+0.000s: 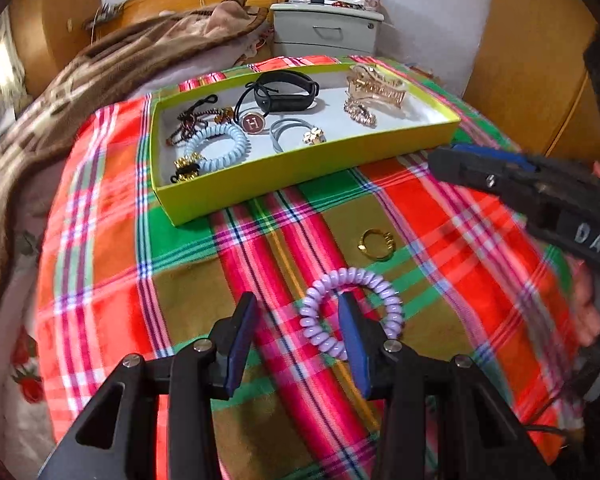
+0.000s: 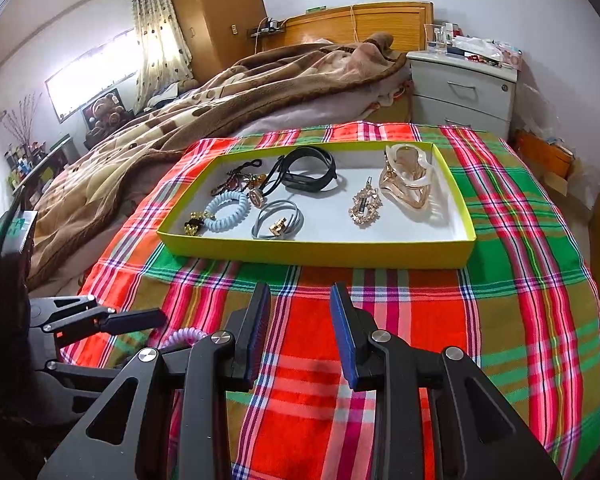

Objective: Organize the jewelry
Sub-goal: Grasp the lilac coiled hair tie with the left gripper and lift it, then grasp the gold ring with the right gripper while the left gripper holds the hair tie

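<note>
A purple spiral hair tie (image 1: 320, 334) lies on the plaid cloth (image 1: 140, 240). My left gripper (image 1: 298, 300) is open over it: the right finger stands inside the loop and the coil's left side lies between the jaws, unpressed. Just beyond the tie lies a gold ring (image 1: 376, 244). Farther back stands the yellow-green tray (image 1: 300, 168), holding a black band (image 1: 288, 92), a gold claw clip (image 1: 376, 84), a light blue spiral tie (image 1: 220, 144) and other pieces. My right gripper (image 2: 300, 292) hovers open and empty before the tray (image 2: 316, 254); in its view the purple tie (image 2: 184, 336) peeks out by the left gripper (image 2: 140, 316).
A brown blanket (image 2: 180, 120) covers the bed to the left of the cloth. Behind the tray stand a grey nightstand (image 2: 460, 92) with clutter on top and a wooden headboard (image 2: 360, 20). A hand (image 1: 584, 308) holds the right gripper (image 1: 444, 158) at the right.
</note>
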A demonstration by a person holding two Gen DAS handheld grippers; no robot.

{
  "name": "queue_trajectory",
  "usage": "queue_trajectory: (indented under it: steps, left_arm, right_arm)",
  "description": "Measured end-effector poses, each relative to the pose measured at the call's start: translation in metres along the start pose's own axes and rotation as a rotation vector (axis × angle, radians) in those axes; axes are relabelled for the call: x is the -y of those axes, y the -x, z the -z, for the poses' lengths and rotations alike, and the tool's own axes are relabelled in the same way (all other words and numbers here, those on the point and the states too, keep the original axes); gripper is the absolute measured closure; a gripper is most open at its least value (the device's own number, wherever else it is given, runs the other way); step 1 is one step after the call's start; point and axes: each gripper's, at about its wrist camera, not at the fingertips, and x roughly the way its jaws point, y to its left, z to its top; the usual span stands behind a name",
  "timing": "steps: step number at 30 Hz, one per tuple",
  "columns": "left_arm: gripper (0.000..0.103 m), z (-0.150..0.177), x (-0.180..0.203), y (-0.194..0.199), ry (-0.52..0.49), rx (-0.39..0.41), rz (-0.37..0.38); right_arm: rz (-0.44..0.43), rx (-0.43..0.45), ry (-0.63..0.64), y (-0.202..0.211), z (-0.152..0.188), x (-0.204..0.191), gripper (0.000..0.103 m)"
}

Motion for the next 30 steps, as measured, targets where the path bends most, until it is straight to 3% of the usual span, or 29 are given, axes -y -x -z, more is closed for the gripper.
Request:
queue_trajectory:
  steps: [2, 7, 9, 23, 30]
  left_arm:
    - [0.06, 0.0, -0.001, 0.0, 0.002, 0.004, -0.001]
    - [0.087, 0.001, -0.01, 0.003, 0.02, 0.01, -0.012]
    - [0.091, 0.003, -0.016, 0.004, 0.041, 0.016, -0.008]
    - [0.093, 0.017, -0.067, 0.032, 0.229, 0.109, -0.023]
    - [0.093, 0.022, -0.077, 0.029, 0.276, 0.102, 0.01]
  right_arm:
    - [0.003, 0.001, -0.001, 0.001, 0.001, 0.0, 0.071]
    - [0.013, -0.005, 0.002, 0.0, 0.002, -0.002, 0.071]
    - [0.015, -0.014, 0.006, -0.002, 0.003, -0.003, 0.071]
    - [-0.066, -0.096, 0.109, -0.025, 0.016, -0.032, 0.071]
    - [-0.027, -0.131, 0.151, -0.035, 0.021, -0.043, 0.071]
